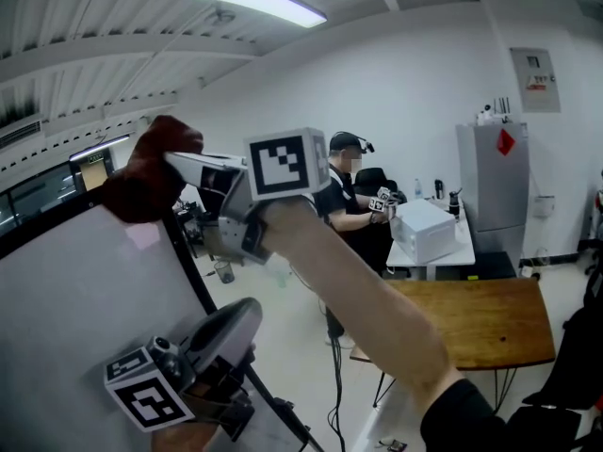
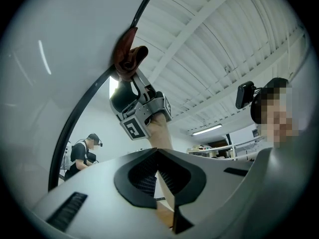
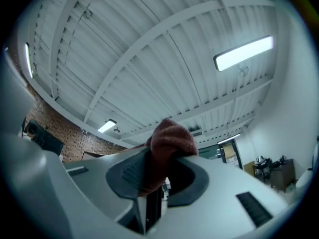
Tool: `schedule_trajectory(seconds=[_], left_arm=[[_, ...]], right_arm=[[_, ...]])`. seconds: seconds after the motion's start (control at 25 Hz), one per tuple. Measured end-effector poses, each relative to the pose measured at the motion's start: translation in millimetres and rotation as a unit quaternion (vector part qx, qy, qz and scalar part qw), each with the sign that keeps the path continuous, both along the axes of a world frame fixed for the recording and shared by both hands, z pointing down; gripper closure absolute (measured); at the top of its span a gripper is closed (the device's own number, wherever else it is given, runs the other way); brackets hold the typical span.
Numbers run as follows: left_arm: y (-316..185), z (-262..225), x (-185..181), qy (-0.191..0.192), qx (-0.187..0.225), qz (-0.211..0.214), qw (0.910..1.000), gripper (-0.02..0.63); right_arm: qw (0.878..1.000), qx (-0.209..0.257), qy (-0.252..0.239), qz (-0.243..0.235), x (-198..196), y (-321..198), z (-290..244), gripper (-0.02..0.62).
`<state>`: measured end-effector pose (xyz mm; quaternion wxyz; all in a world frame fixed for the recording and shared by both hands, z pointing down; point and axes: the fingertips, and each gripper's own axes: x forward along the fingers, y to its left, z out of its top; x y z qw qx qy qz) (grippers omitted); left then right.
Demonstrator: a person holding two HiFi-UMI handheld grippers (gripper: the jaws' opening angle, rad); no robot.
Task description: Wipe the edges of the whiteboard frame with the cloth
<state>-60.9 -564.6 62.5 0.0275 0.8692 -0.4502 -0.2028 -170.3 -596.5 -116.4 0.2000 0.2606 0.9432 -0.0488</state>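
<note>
Up at the frame (image 1: 200,281) top corner, right gripper (image 1: 179,163) clamped on red cloth (image 1: 149,172), left gripper (image 1: 247,311) lower, jaws pressed together on nothing, only left gripper view showed cloth touching frame, wall notice (image 1: 535,78) unreadable.

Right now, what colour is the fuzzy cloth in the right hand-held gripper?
The fuzzy cloth is dark brownish-red; right gripper view.

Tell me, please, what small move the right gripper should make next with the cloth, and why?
Probably slide the right gripper down along the black frame edge, with the cloth pressed on it. Its jaws are shut on the cloth, which sits at the upper corner of the whiteboard, and the edge runs on downward from there. The left gripper is shut and empty.
</note>
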Motion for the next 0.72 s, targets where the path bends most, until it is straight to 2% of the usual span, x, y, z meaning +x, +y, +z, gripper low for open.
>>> schedule_trajectory(seconds=[0.2, 0.32, 0.72], left_arm=[[-12, 41, 6, -0.002, -0.001, 0.004, 1.0000, 0.609], [-13, 36, 7, 0.000, -0.006, 0.006, 1.0000, 0.609], [-11, 39, 4, 0.005, -0.023, 0.011, 0.9997, 0.609]], right_arm=[[0.998, -0.045, 0.016, -0.035, 0, -16, 45, 0.500], [0.997, -0.054, 0.026, -0.040, -4, -19, 43, 0.500], [0.984, -0.120, 0.071, -0.109, -22, -25, 63, 0.500]])
